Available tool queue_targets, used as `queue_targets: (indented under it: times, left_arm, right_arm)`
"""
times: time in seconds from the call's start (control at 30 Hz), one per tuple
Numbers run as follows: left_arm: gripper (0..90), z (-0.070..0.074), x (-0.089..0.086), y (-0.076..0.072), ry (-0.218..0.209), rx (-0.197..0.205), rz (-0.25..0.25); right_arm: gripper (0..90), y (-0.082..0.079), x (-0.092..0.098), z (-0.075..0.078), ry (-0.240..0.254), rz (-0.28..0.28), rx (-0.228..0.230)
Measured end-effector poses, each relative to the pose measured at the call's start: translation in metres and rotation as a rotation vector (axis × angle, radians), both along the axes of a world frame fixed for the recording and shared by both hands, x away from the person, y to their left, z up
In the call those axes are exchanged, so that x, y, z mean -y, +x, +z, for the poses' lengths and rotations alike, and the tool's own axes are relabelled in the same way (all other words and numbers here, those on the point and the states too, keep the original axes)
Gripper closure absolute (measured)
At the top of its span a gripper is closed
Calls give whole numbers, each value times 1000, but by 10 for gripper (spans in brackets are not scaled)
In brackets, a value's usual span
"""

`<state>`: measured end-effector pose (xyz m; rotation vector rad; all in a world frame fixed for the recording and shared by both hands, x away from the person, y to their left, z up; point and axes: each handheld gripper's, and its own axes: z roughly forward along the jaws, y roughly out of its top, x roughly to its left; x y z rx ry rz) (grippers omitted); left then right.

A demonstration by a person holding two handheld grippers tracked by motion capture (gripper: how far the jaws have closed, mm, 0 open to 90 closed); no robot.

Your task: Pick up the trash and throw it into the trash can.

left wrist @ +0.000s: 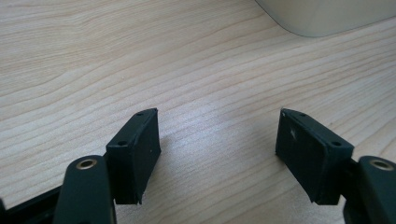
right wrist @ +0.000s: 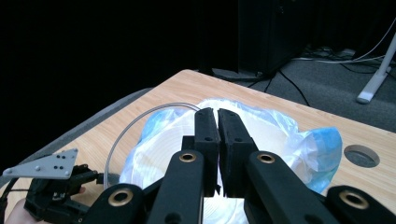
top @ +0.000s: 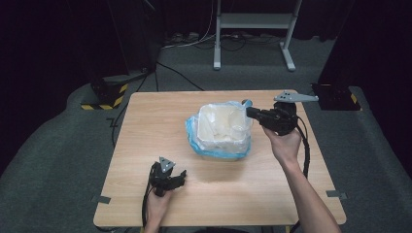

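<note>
Your right tool is positioned at the far right rim of the white plastic bin, which is lined with a translucent pale-blue plastic bag and stands near the middle of the light wooden desk, slightly toward its far side. In the right gripper view the two black jaws of this tool are clenched flat against each other; a thin edge of the bag may sit at their tips, but you cannot confirm from these views that any film is pinched. The bag drapes over the bin rim on all sides, with a loose blue fold bunched at the far right corner. Your right hand grips the tool body from the near side, with the cable trailing back along your forearm. Your left tool lies low over the desk near the front edge, well apart from the bin and on its near left. In the left gripper view its jaws stand wide apart in the released state, with bare wood between them and the rounded lower corner of the bin farther ahead.
</note>
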<state>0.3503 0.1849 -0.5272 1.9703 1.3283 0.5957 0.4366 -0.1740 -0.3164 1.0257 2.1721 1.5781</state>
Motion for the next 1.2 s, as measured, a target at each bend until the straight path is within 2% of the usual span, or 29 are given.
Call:
queue_targets:
  times: [0.37, 0.67, 0.83, 0.87, 0.9, 1.0, 1.2]
  left_arm:
    - [301, 0, 0, 0, 1, -1, 0]
    - [301, 0, 0, 0, -1, 0, 0]
    - [301, 0, 0, 0, 0, 0, 1]
    - [301, 0, 0, 0, 0, 1, 1]
    - [301, 0, 0, 0, -1, 1, 2]
    - [301, 0, 0, 0, -3, 1, 3]
    - [301, 0, 0, 0, -2, 2, 2]
  right_arm:
    - [867, 12, -14, -11, -18, -16, -8]
    - [864, 23, -25, -30, -38, -20, -27]
    - [858, 26, -29, -33, -47, -20, -27]
    - [829, 27, -30, -34, -56, -25, -27]
    - [746, 28, -32, -36, -68, -41, -35]
    - [639, 30, -33, -40, -88, -60, -37]
    - [547, 24, -25, -44, -75, -73, -21]
